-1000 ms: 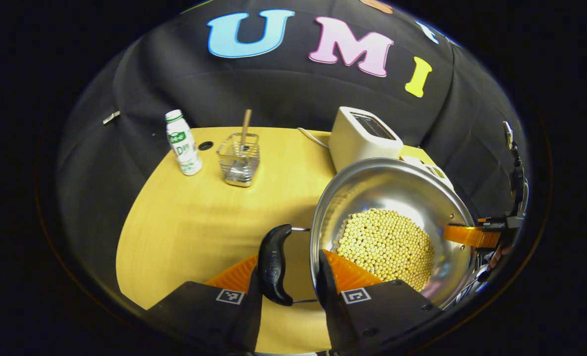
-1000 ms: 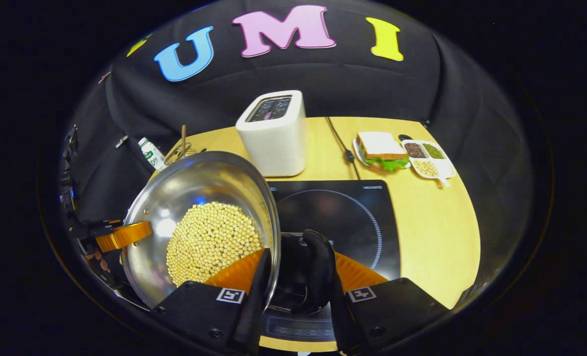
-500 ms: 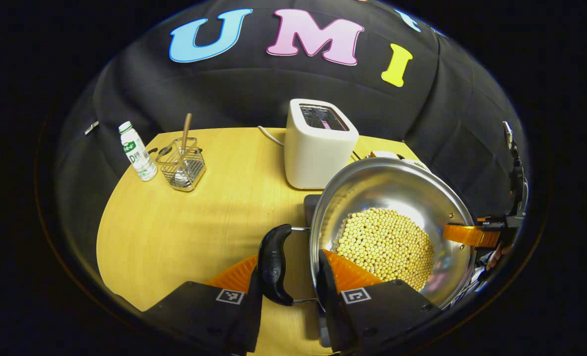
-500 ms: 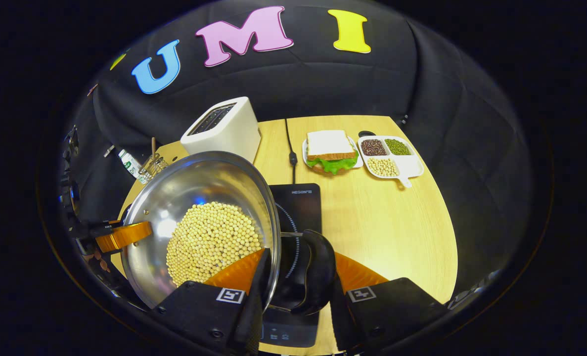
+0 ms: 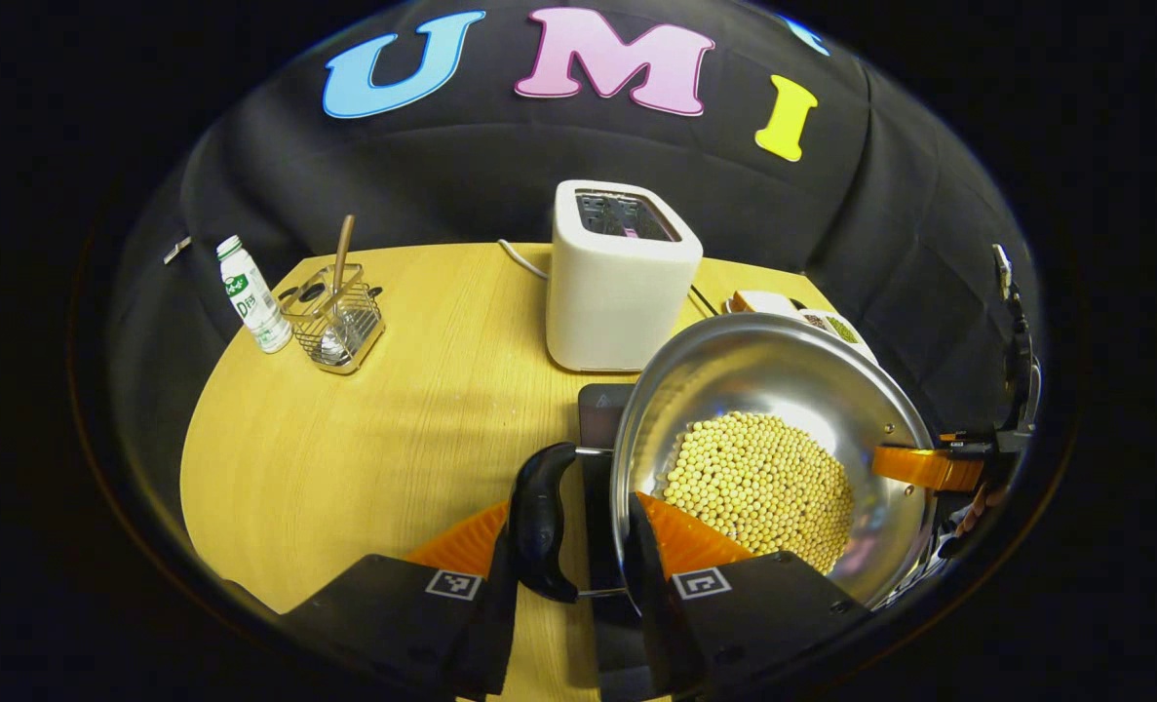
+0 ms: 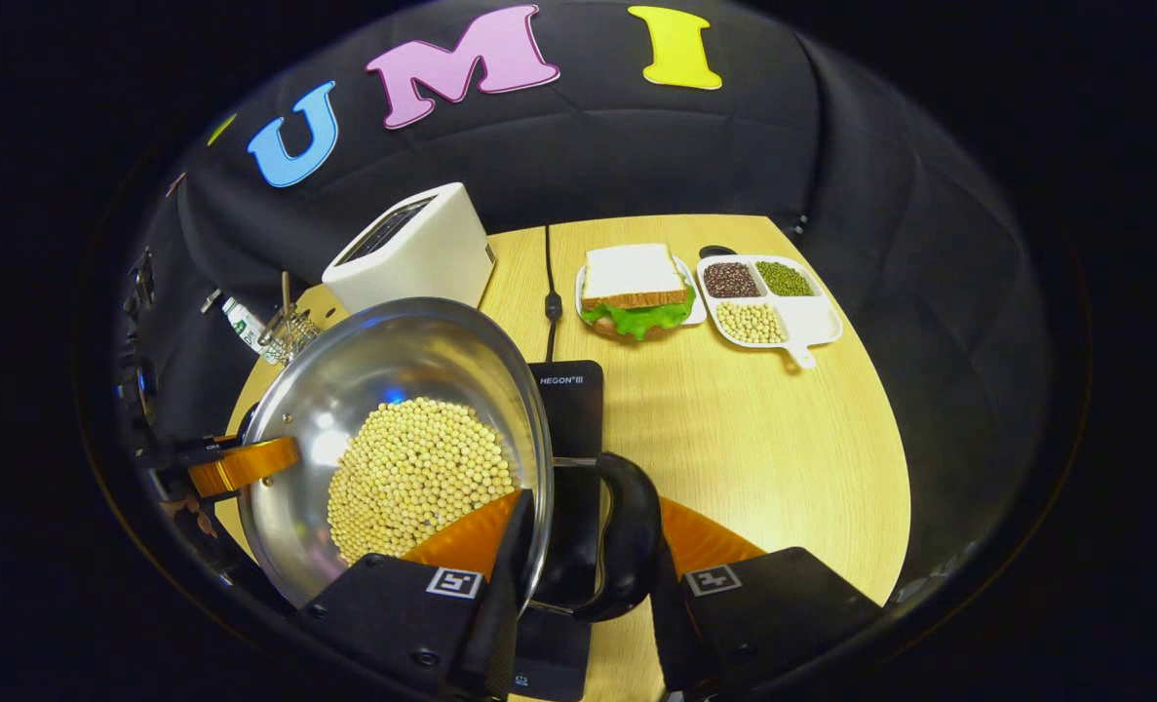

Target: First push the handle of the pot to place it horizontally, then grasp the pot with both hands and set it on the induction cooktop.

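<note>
Pot (image 5: 763, 390) of beans hangs between both grippers above the cooktop (image 6: 568, 409), the left gripper (image 5: 566, 546) and right gripper (image 6: 588, 551) each clenched on its own side handle.

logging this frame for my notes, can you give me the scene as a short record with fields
pot: round stainless steel pot holding pale yellow beans, held up over the table
left tool: left tool shut on the black pot handle
right tool: right tool shut on the opposite black handle
cooktop: flat black induction cooktop, partly under the pot
table: light wooden table
other items: white toaster, sandwich on a plate, white divided tray of grains, wire utensil basket, small white bottle
</note>
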`<action>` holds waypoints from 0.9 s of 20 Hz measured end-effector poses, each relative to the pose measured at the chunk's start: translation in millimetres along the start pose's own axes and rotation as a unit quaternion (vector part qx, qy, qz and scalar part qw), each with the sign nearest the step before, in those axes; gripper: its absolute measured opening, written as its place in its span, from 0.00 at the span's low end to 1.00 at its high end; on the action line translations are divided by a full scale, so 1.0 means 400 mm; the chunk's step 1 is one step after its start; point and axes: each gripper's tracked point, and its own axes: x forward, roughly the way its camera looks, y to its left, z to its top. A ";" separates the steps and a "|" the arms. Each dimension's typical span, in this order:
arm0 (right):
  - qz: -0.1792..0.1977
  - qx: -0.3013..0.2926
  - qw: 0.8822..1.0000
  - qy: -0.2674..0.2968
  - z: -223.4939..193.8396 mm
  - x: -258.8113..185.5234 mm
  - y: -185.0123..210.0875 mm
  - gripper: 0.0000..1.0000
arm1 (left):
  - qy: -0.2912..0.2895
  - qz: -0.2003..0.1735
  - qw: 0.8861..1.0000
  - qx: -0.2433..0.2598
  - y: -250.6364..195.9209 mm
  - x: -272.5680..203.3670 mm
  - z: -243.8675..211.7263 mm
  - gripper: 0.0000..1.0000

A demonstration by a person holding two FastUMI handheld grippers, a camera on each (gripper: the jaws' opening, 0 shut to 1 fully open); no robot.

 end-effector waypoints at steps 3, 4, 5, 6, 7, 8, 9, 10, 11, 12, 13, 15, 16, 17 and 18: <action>0.001 0.001 1.000 0.001 0.003 0.017 0.003 0.56 | -0.001 0.001 1.000 0.000 0.009 0.015 0.009 0.57; 0.001 0.002 1.000 0.003 0.005 0.023 0.003 0.60 | 0.000 0.001 1.000 0.000 0.011 0.020 0.008 0.57; 0.000 0.001 1.000 0.005 0.003 0.031 0.002 0.60 | 0.003 0.001 1.000 0.000 0.010 0.028 0.006 0.55; -0.001 0.000 1.000 0.005 0.002 0.036 0.000 0.56 | 0.001 0.000 1.000 -0.002 0.007 0.032 0.007 0.57; -0.002 -0.001 1.000 0.004 0.007 0.037 -0.001 0.60 | 0.001 -0.001 1.000 -0.004 0.007 0.037 0.008 0.56; -0.001 0.001 1.000 0.002 0.011 0.039 -0.002 0.60 | -0.001 -0.002 1.000 -0.006 0.010 0.035 0.011 0.57; -0.001 0.003 1.000 0.004 0.010 0.038 -0.005 0.60 | -0.002 -0.002 1.000 -0.008 0.011 0.035 0.011 0.57; -0.001 0.005 1.000 0.004 0.011 0.038 -0.004 0.60 | -0.003 -0.002 1.000 -0.009 0.011 0.035 0.012 0.55; -0.001 0.006 1.000 0.004 0.011 0.037 -0.005 0.60 | -0.003 -0.003 1.000 -0.012 0.011 0.034 0.009 0.57; 0.000 0.008 1.000 0.005 0.012 0.037 -0.004 0.60 | -0.004 -0.004 1.000 -0.015 0.011 0.034 0.009 0.57; 0.000 0.010 1.000 0.006 0.011 0.038 -0.005 0.60 | -0.004 -0.003 1.000 -0.016 0.009 0.036 0.009 0.57; 0.000 0.014 1.000 0.007 0.012 0.036 -0.007 0.60 | -0.003 -0.002 1.000 -0.016 0.011 0.035 0.010 0.57; 0.000 0.014 1.000 0.007 0.012 0.039 -0.005 0.61 | -0.003 -0.001 1.000 -0.017 0.011 0.036 0.009 0.58; 0.000 0.014 1.000 0.007 0.011 0.035 -0.007 0.61 | -0.001 -0.002 1.000 -0.015 0.013 0.037 0.008 0.59; -0.002 0.014 1.000 0.007 0.011 0.036 -0.006 0.63 | 0.001 -0.004 1.000 -0.010 0.011 0.036 0.004 0.60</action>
